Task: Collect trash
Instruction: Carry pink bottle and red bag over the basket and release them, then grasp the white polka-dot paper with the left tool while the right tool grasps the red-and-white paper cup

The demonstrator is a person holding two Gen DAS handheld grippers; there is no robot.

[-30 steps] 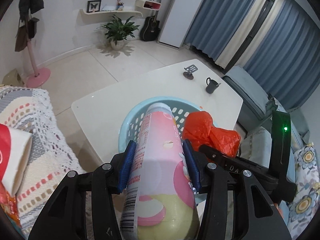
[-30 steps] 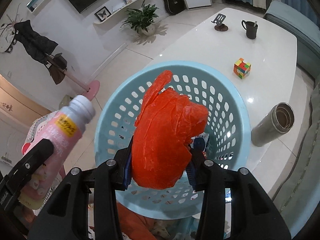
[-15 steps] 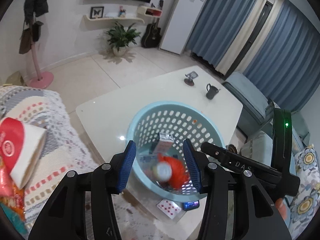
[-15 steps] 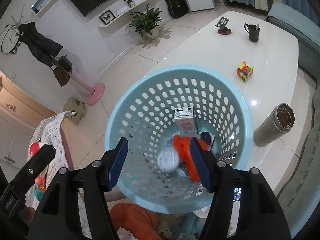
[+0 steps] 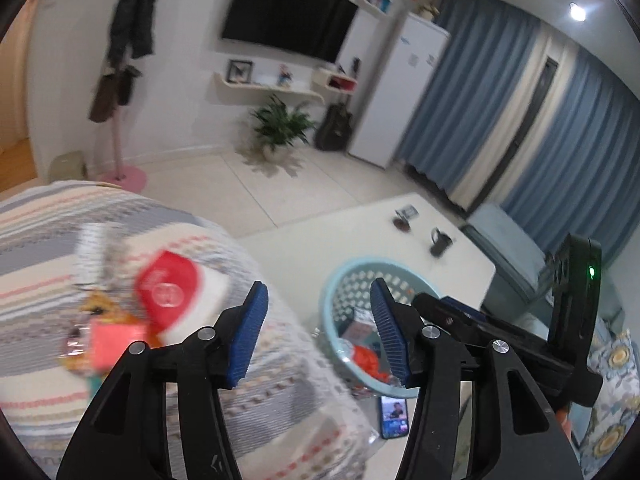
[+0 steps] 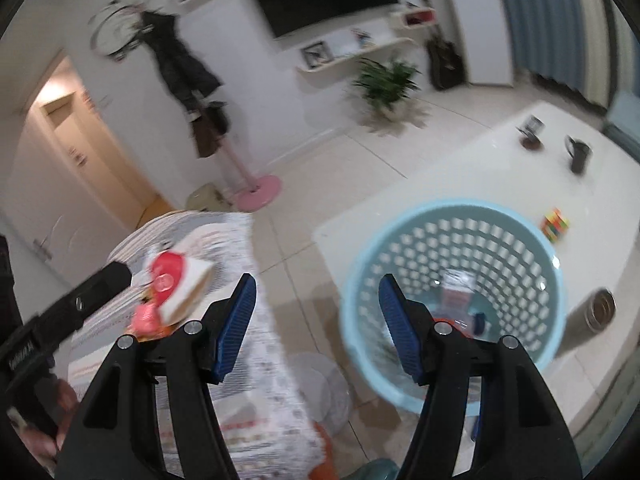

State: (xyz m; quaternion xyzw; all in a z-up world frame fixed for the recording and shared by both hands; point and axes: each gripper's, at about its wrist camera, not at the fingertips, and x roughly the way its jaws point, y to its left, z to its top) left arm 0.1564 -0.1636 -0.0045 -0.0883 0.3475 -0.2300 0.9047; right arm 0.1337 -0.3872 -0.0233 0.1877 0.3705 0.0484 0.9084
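The light blue perforated basket [image 5: 340,280] [image 6: 520,216] stands on the white table and holds a small carton [image 6: 458,294] and the orange-red bag [image 5: 366,358]. My left gripper [image 5: 318,330] is open and empty, to the left of the basket. My right gripper [image 6: 316,326] is open and empty, just left of the basket rim. A red and white paper cup [image 5: 172,292] [image 6: 180,284] lies on the striped blanket to the left, among other blurred wrappers [image 5: 108,340].
The white table [image 6: 460,176] carries a black mug [image 6: 580,154], a phone stand [image 6: 530,132], a coloured cube [image 6: 554,226] and a steel flask [image 6: 592,320]. A phone [image 5: 394,416] lies below the basket. The striped blanket [image 5: 80,216] fills the left.
Both grippers let go: the pink bottle and the orange bag dropped into the basket. Both grippers have since swung left and back, towards the blanket with the cup.
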